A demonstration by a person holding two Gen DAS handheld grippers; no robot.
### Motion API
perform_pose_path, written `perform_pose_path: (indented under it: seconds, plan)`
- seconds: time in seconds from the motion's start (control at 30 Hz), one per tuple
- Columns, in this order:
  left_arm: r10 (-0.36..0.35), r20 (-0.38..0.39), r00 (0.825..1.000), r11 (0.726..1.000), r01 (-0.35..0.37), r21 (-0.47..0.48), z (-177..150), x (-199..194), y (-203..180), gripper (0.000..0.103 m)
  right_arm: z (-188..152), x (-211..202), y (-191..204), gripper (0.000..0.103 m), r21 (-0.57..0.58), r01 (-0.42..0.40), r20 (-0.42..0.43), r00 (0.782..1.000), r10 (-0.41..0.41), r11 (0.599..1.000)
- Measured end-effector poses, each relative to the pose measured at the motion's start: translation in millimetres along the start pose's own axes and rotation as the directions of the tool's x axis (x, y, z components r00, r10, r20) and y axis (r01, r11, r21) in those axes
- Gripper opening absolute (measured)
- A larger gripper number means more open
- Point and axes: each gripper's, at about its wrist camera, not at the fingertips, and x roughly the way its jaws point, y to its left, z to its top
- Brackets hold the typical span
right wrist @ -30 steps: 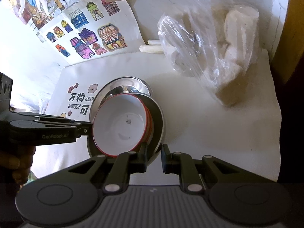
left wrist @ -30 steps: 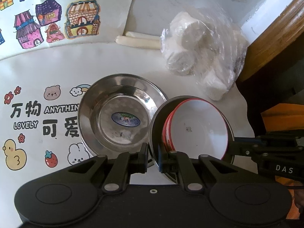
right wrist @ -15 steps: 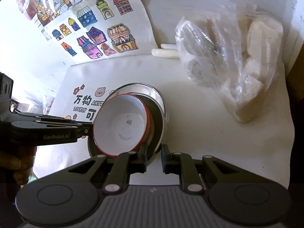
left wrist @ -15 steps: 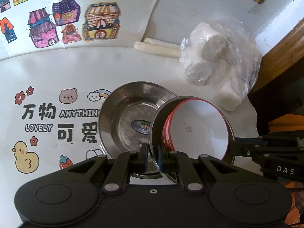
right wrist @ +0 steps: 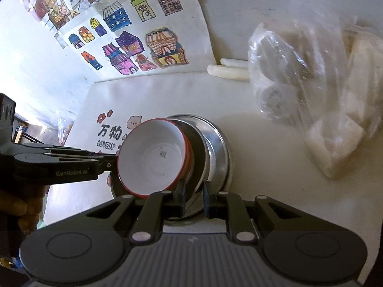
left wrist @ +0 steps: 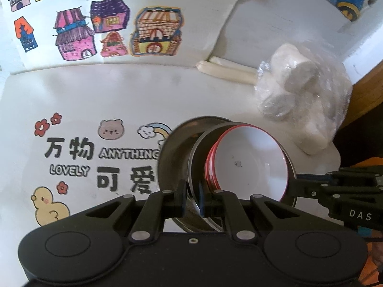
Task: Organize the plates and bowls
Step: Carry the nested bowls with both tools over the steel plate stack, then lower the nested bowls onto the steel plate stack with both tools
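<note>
A steel plate carries a stack of white bowls with red rims. My left gripper is shut on the plate's left rim. My right gripper is shut on its right rim. Together they hold the plate over a second steel plate that lies on the white table mat. The lower plate is mostly hidden behind the held one.
A clear plastic bag of white rolls lies at the right. Two white sticks lie by the wall. A drawing of coloured houses leans at the back. The mat's right edge is close.
Both grippers have carried the plate with the bowls leftward, over the second steel plate, which it now covers far more.
</note>
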Motion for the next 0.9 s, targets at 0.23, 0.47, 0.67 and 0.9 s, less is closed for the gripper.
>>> perform_pose_path:
  seconds: [0.23, 0.47, 0.67, 0.9]
  plan:
    - [0.021, -0.007, 1.000, 1.000, -0.021, 0.001, 10.6, 8.1, 17.8, 0.009, 11.2, 18.1, 7.6, 0.017, 0.008, -0.013, -0.002, 1.000, 0.013, 1.000]
    - [0.024, -0.021, 1.000, 1.000, -0.023, 0.009, 10.4, 17.4, 23.0, 0.009, 13.7, 26.9, 10.5, 0.017, 0.019, -0.007, -0.011, 1.000, 0.007, 1.000]
    - [0.025, -0.027, 0.999, 1.000, -0.024, 0.018, 13.5, 21.1, 23.0, 0.009, 13.9, 30.5, 11.3, 0.017, 0.025, 0.000, -0.017, 1.000, 0.000, 1.000]
    - [0.022, -0.034, 0.999, 0.999, -0.020, 0.040, 15.6, 25.0, 18.4, 0.009, 11.3, 33.9, 8.9, 0.016, 0.034, 0.016, -0.019, 1.000, -0.016, 0.999]
